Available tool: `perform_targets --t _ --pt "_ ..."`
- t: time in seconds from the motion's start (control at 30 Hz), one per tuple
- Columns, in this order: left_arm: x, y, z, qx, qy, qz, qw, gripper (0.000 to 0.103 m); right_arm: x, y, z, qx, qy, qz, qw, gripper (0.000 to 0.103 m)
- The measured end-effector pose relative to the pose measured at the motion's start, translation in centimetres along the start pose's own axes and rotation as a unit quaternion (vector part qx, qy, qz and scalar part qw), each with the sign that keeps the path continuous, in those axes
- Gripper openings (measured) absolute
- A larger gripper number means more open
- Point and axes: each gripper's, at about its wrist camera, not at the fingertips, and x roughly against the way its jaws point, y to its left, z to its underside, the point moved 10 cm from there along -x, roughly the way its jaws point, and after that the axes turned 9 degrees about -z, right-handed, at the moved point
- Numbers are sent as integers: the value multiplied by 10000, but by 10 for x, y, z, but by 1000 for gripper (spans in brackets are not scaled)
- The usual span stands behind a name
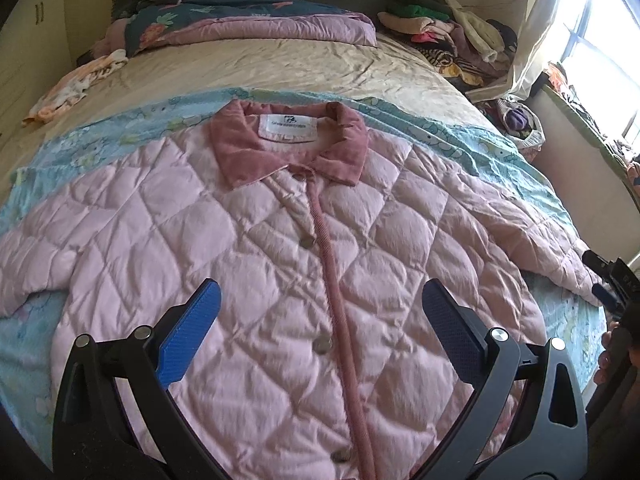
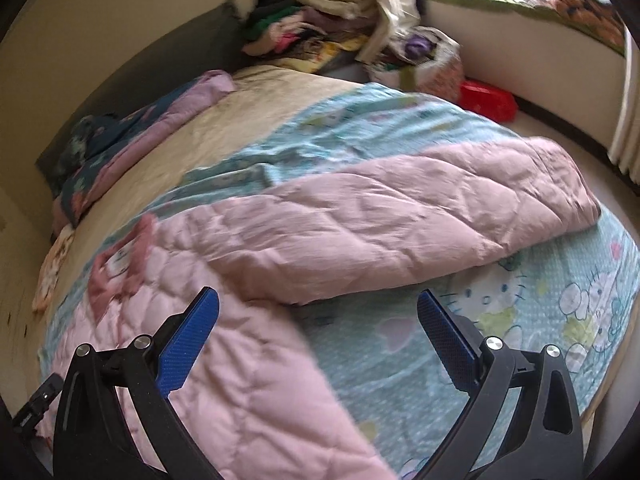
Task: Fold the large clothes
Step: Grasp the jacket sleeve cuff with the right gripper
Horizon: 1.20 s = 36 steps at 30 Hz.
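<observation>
Now we hover both grippers, left gripper (image 1: 320,312) and right gripper (image 2: 318,316), jaws spread, empty; the jacket's (image 1: 280,240) sleeve (image 2: 400,216) probably lies nearer our right, stretching toward the bed's (image 1: 280,64) right edge.

The jacket (image 1: 288,248) is lying front-up on a blanket (image 1: 516,160) spread across the near half of the bed (image 1: 280,68), collar (image 1: 288,140) pointing toward the headboard. A folded quilt (image 1: 240,20) is sitting behind it, with a clothes pile (image 1: 448,32) at the far right corner.
</observation>
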Motion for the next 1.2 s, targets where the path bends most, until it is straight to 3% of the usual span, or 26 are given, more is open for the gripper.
perform_targets --t 0.27,0.57,0.87,0.97,1.07,1.13,1.2 --pt "-24 -13 -24 -47 27 -38 10000 94 -18 -78 -16 -962 -73 392 9946 99" --pt "-53 -19 -39 20 115 -181 9998 94 -35 -168 -25 -1817 -120 986 9783 99" --pt "-74 -19 -59 83 -23 -396 9992 94 -41 -231 -39 -2578 -502 909 9606 98" --pt "-78 -18 -64 54 -45 -490 9988 94 -38 -249 -44 -2795 -696 902 9534 86" --pt "-80 -16 -67 49 -55 -539 9985 94 -33 -256 -49 -2878 -911 964 9485 59" --pt "-81 -14 -67 76 -40 -540 9985 94 -30 -250 -55 -2758 -1018 904 9515 39" --pt "-79 -13 -67 73 -25 -518 9986 94 -21 -236 -67 -2437 -1174 866 9588 30"
